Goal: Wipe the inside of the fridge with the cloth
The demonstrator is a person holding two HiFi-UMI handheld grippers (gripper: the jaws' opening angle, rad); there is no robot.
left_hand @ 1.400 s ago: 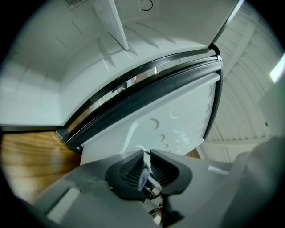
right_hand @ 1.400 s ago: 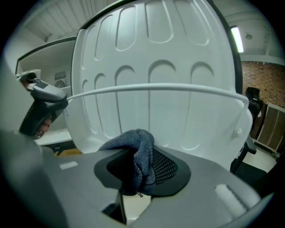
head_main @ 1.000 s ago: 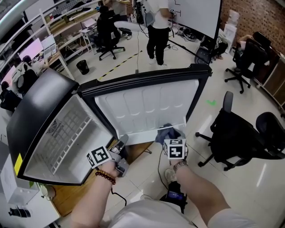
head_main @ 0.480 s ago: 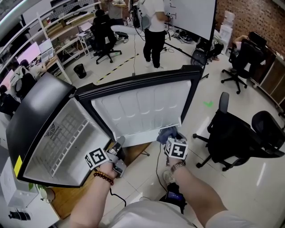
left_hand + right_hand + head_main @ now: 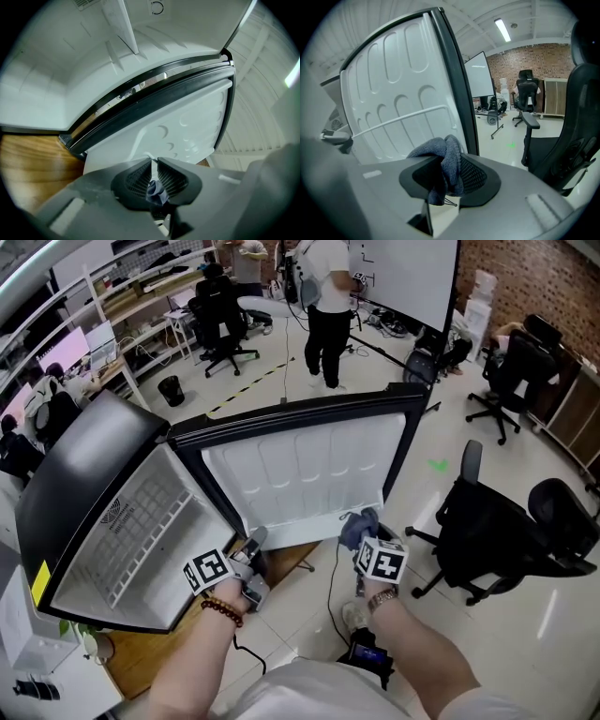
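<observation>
**A:** What do the gripper views show up close?

**B:** On the right gripper (image 5: pixel 366 538), the fingers (image 5: pixel 473 176) clamp a bunched grey-blue cloth (image 5: pixel 440 151), just before the fridge door (image 5: pixel 393 93) and its white lining. On the left gripper (image 5: pixel 153 161), the fingers are nearly together with a thin slit between them. The tips sit at the door's edge; whether they pinch it is unclear.

**A:** And only from the head view?

**B:** The whole black fridge (image 5: pixel 66 484), its door swung wide, a wire shelf (image 5: pixel 141 521) inside, and office chairs (image 5: pixel 506 540) beyond.

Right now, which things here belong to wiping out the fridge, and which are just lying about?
Part of the job: fridge, its open door, cloth gripped by the right gripper.
Just lying about: black office chair, bin, whiteboard.
</observation>
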